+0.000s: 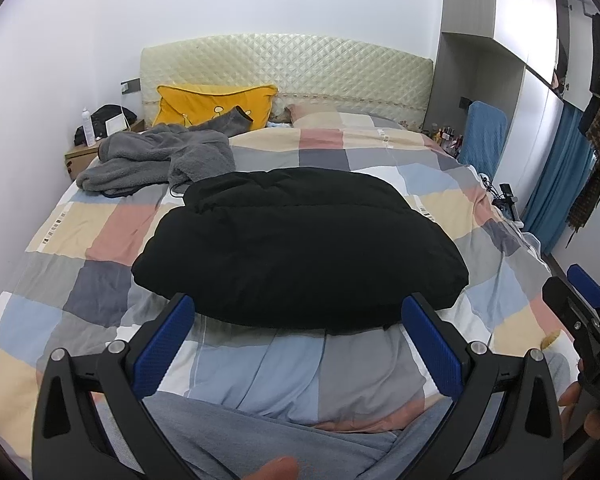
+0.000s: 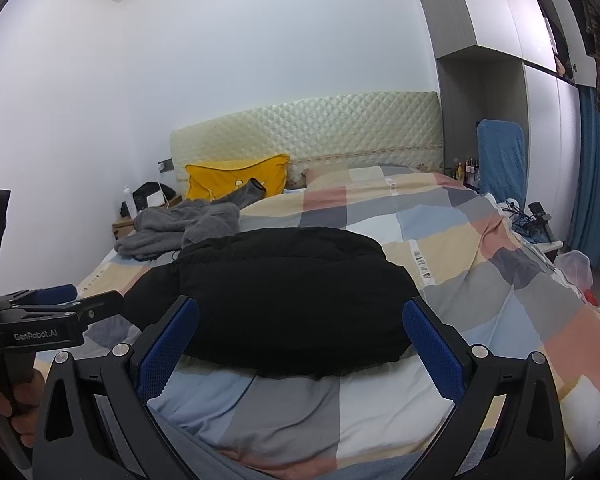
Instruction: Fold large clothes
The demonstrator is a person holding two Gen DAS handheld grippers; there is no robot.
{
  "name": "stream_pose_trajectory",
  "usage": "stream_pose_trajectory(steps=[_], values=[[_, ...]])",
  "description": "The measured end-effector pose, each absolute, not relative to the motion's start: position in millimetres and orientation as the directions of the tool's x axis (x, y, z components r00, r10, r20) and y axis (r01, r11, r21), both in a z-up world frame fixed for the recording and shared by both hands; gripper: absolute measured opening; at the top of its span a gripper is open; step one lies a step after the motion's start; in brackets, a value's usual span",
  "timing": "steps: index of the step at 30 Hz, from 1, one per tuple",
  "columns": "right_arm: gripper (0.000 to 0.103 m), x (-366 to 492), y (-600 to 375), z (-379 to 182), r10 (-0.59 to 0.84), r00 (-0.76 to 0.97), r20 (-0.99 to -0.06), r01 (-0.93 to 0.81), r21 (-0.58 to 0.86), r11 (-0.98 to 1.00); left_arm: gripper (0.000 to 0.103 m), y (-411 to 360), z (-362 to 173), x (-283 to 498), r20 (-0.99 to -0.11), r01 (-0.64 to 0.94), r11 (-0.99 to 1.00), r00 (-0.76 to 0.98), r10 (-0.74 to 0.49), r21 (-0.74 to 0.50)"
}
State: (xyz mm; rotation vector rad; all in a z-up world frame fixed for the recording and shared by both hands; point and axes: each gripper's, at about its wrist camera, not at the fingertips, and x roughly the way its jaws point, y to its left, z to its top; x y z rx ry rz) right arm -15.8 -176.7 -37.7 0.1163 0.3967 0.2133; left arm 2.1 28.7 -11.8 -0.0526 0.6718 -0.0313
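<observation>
**Q:** Bedroom with a checked quilt [image 1: 100, 232] as work surface; where is the garment?

**A:** Black padded jacket [image 1: 300, 248], already in a compact bundle, lies at mid-quilt, its near hem just beyond both grippers. Left gripper [image 1: 300, 344] and right gripper [image 2: 300, 344] each hover short of that hem, jaws spread wide, holding nothing.

**Q:** How would the jacket handle?

**A:** Judged puffy, light and springy: soft filling, probably a smooth shell that may slide and re-inflate after pressing. Best hold is likely the near hem corners, pinching through all layers instead of the top skin alone.

**Q:** What lies beyond the jacket?

**A:** Behind it to the left, a grey fleece garment [image 1: 156, 160] lies crumpled and apart from it; farther back, a yellow pillow [image 1: 216, 104] leans on the quilted headboard [image 1: 320, 64].

**Q:** Any containers?

**A:** None on the quilt. Left of the fleece, a bedside table [image 1: 80, 156] carries a white bottle [image 1: 88, 128] and a dark bag; their contents cannot be made out
</observation>
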Motion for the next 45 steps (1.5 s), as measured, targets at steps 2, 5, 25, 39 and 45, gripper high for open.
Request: stream_pose_trajectory(steps=[2, 5, 25, 39, 45], values=[[0.103, -15.4, -177.5, -38.1, 0.230, 0.900, -0.370, -0.183, 0.157, 0.971, 0.103, 28.8, -11.7, 2.0, -0.621, 0.013, 0.998, 0.782, -0.047, -0.060], [0.103, -15.4, -178.9, -38.4, 0.227, 0.901, -0.370, -0.180, 0.157, 0.971, 0.103, 28.7, -11.6, 2.2, -0.621, 0.013, 0.998, 0.782, -0.047, -0.059], [0.103, -16.8, -179.1, -39.5, 0.224, 0.902, -0.369, -0.177, 0.157, 0.972, 0.103, 25.8, -11.8, -0.1, -0.623, 0.018, 0.998, 0.780, -0.054, -0.064], [0.103, -17.2, -178.8, -39.9, 0.222, 0.903, -0.367, -0.175, 0.157, 0.972, 0.103, 24.0, -11.9, -1.0, -0.625, 0.021, 0.998, 0.779, -0.057, -0.066], [0.103, -17.2, -179.2, -39.7, 0.223, 0.903, -0.367, -0.176, 0.158, 0.972, 0.103, 23.2, -12.2, -1.4, -0.625, 0.029, 0.997, 0.778, -0.067, -0.070]])
